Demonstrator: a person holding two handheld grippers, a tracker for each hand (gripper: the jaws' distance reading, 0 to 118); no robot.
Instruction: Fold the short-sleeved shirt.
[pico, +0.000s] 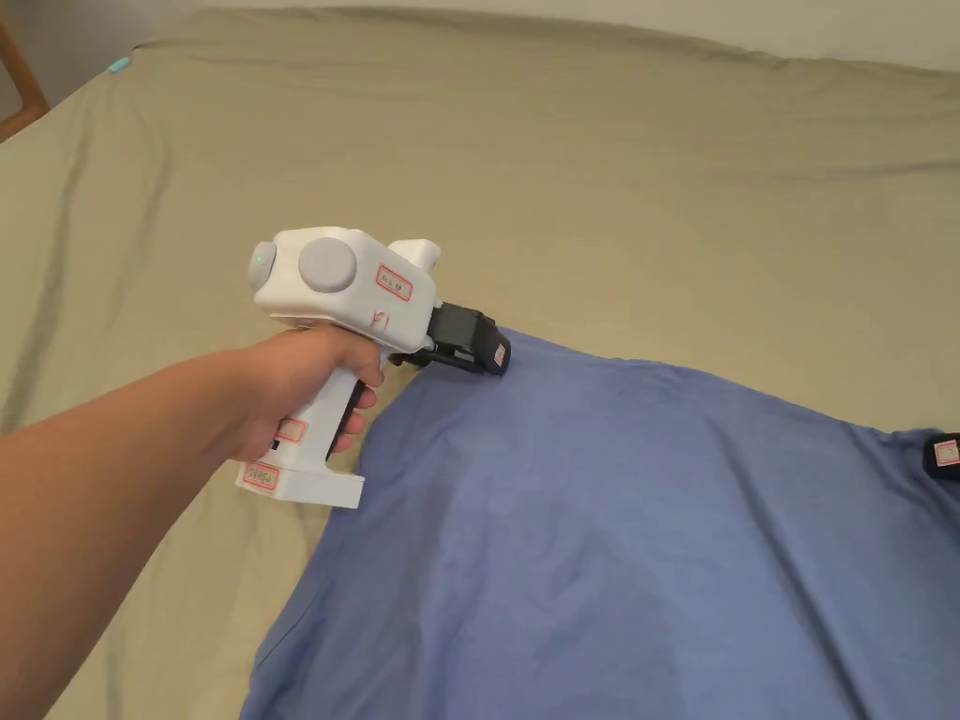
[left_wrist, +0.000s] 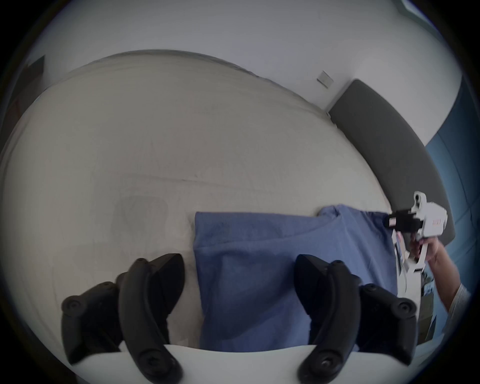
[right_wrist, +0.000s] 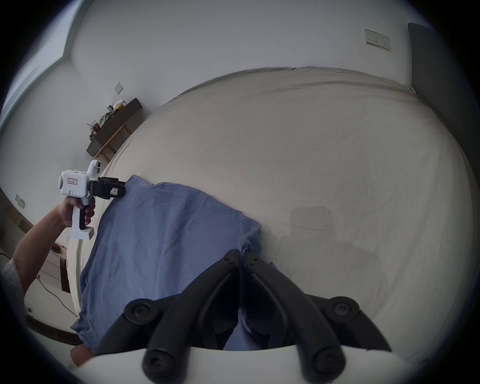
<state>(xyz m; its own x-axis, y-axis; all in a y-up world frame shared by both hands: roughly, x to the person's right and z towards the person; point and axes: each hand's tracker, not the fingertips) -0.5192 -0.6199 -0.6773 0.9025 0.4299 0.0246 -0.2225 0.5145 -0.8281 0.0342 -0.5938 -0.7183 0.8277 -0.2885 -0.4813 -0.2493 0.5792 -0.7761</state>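
Note:
A blue short-sleeved shirt lies spread on the bed. In the head view a hand holds my white left gripper at the shirt's far left corner. In the left gripper view its black jaws stand wide apart, astride the shirt's left edge, pressing on nothing. My right gripper is shut on a bunched bit of the shirt's far right corner. Its tip shows at the head view's right edge, and it also appears in the left gripper view.
The bed's khaki sheet stretches wide beyond and left of the shirt. A grey headboard stands at one end. A dark side table with clutter sits by the wall, and a wooden piece is at far left.

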